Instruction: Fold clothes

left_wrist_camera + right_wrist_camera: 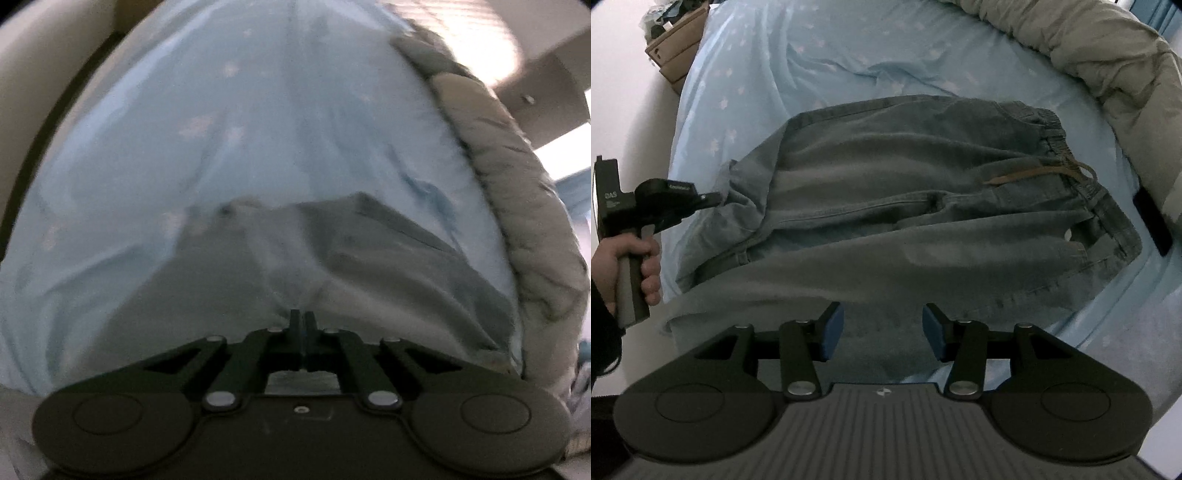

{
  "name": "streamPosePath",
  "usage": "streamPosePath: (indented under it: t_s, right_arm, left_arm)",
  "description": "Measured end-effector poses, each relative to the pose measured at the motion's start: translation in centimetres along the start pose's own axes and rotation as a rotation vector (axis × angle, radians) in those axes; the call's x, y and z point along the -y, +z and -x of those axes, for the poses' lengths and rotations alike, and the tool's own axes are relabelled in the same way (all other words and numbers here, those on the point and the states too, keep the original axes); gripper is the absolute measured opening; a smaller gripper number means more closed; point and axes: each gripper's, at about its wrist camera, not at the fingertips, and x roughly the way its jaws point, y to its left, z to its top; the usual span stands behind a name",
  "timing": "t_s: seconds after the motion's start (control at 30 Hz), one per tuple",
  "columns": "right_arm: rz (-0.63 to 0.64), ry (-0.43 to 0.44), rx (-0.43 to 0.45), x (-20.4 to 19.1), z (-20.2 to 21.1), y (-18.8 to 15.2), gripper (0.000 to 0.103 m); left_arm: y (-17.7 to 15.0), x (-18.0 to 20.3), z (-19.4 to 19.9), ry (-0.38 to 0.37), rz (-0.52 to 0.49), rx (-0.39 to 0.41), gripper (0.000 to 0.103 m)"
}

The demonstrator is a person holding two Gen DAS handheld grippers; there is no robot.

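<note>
A pair of grey-green denim trousers (pixel 905 206) lies folded lengthwise on a light blue bedsheet (pixel 812 66), elastic waistband with a brown drawstring (pixel 1045 173) to the right. My left gripper (pixel 303 317) is shut on the trousers' left edge (pixel 369 266); it shows in the right wrist view (pixel 716 199) pinching a raised bunch of fabric. My right gripper (pixel 882 328) is open and empty, hovering just above the near trouser leg.
A grey quilted duvet (pixel 1108 66) is bunched along the bed's right side, also in the left wrist view (pixel 517 177). A brown cardboard box (pixel 676 44) stands on the floor at the far left. A dark flat object (pixel 1152 221) lies by the waistband.
</note>
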Motion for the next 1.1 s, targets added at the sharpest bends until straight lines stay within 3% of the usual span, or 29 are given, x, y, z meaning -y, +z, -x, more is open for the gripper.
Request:
streamPosePath:
  t_s: [0.07, 0.2, 0.27, 0.33, 0.5, 0.67, 0.77, 0.87, 0.9, 0.93, 0.97, 1.1]
  right_arm:
    - [-0.002, 0.007, -0.003, 0.3, -0.2, 0.1, 0.050]
    - [-0.010, 0.016, 0.000, 1.2, -0.1, 0.1, 0.050]
    - [-0.021, 0.012, 0.000, 1.8, -0.1, -0.3, 0.050]
    - [-0.040, 0.009, -0.007, 2.6, -0.2, -0.6, 0.050]
    - [-0.112, 0.000, -0.032, 5.1, -0.7, -2.0, 0.050]
    - [-0.156, 0.007, -0.072, 6.6, -1.8, -3.2, 0.050]
    - [-0.158, 0.021, -0.084, 6.8, -2.3, -3.6, 0.050]
    - [-0.178, 0.038, -0.101, 7.6, -3.0, -4.0, 0.050]
    - [-0.186, 0.044, -0.106, 7.8, -3.2, -4.2, 0.050]
    - [-0.195, 0.050, -0.110, 8.2, -3.5, -4.2, 0.050]
    - [-0.205, 0.057, -0.112, 8.5, -3.7, -4.2, 0.050]
    - [-0.239, 0.090, -0.106, 9.7, -4.3, -4.0, 0.050]
  left_arm:
    - [-0.2, 1.6, 0.0, -0.011, -0.021, 0.002, 0.000]
    - [-0.1, 1.3, 0.2, -0.014, 0.056, 0.028, 0.004]
    - [0.3, 0.3, 0.4, 0.001, 0.092, 0.042, 0.017]
    - [0.9, -1.3, 1.0, 0.026, 0.147, 0.063, 0.056]
    - [2.1, -5.1, 1.8, 0.086, 0.230, 0.125, 0.062]
    - [2.2, -6.8, -1.0, 0.171, 0.203, 0.017, 0.060]
    - [1.9, -6.2, -2.5, 0.152, 0.165, -0.029, 0.060]
    - [1.6, -5.6, -3.9, 0.185, 0.135, -0.049, 0.059]
    - [1.5, -5.4, -4.2, 0.192, 0.135, -0.050, 0.043]
    - [1.4, -5.1, -4.5, 0.194, 0.135, -0.052, 0.007]
    - [1.2, -4.6, -4.8, 0.201, 0.134, -0.061, 0.000]
    - [0.6, -1.9, -4.7, 0.265, 0.080, -0.039, 0.000]
